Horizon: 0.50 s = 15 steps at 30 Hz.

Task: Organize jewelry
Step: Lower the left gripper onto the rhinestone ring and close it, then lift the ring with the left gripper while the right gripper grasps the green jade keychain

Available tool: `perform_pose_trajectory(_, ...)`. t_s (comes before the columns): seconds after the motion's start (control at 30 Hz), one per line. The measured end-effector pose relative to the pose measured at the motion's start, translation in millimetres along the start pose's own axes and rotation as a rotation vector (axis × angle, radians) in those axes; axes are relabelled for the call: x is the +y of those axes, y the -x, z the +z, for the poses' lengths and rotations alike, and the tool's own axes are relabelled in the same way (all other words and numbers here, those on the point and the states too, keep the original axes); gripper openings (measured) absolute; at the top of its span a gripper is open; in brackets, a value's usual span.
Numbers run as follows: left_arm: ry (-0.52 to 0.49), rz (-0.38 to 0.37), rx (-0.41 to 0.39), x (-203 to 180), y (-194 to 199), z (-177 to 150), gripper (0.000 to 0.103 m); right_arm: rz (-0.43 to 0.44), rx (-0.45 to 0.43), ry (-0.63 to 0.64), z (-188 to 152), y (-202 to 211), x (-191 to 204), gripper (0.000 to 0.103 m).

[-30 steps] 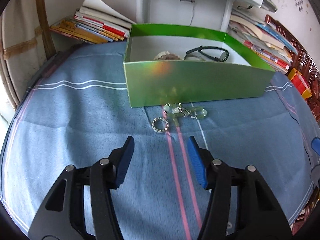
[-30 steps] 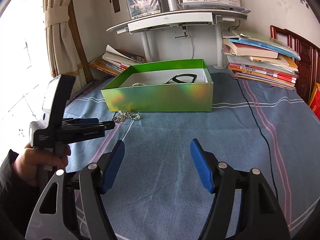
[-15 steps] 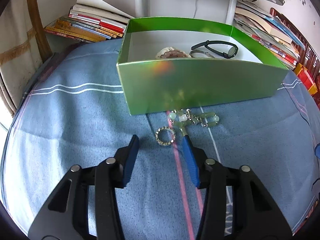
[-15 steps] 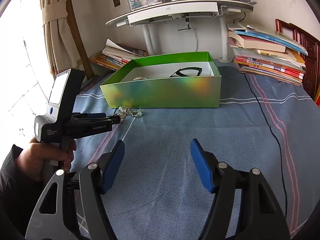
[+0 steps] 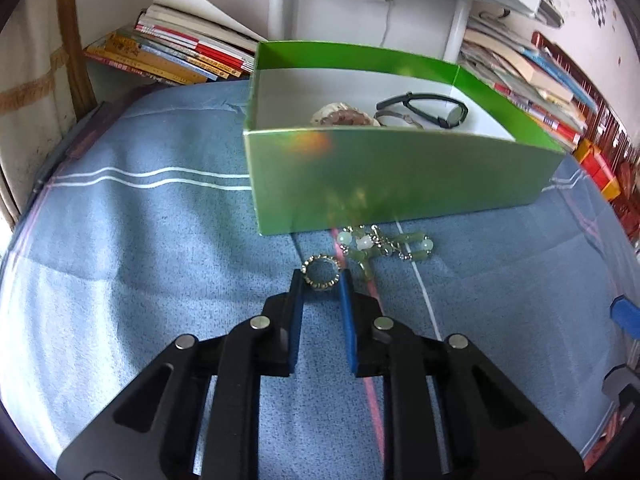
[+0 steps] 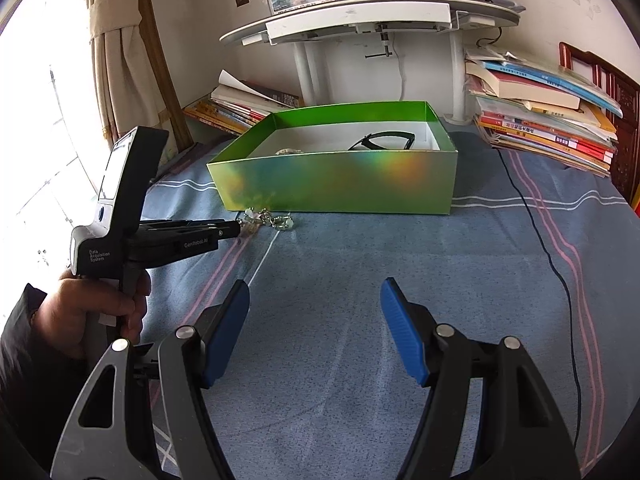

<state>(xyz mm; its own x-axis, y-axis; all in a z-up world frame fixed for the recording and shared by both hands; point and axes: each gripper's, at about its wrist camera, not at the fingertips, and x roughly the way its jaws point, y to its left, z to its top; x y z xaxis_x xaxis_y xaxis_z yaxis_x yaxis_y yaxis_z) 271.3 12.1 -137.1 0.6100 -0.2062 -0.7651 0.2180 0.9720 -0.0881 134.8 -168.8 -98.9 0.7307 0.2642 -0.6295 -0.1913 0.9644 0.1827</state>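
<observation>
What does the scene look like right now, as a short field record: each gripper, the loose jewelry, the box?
left gripper: jaws just closed in, pads on the beaded ring
right gripper: open, empty, above the blue cloth
jade bead piece: on the cloth, beside the ring, in front of the box
green box: open; holds a black watch and other pieces
</observation>
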Motion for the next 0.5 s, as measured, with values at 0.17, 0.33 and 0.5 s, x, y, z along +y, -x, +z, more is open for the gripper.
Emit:
perform_pose_trajectory(0.17, -0.008, -0.004, -0.041, -1, 21, -7, 0.017, -0.009, 0.0, 0.018, 4, -2, 5, 0.067)
perform_pose_trajectory(0.33, 0.018, -0.004, -0.119, 5, 57, -18, 0.017, -0.014, 0.027, 0.079, 14, -16, 17, 0.067)
perform_pose_trajectory(0.5, 0.031, -0.006, -0.163, 11, 88, -30, 0.017, 0.004, 0.12, 0.146, 29, -59, 36, 0.067)
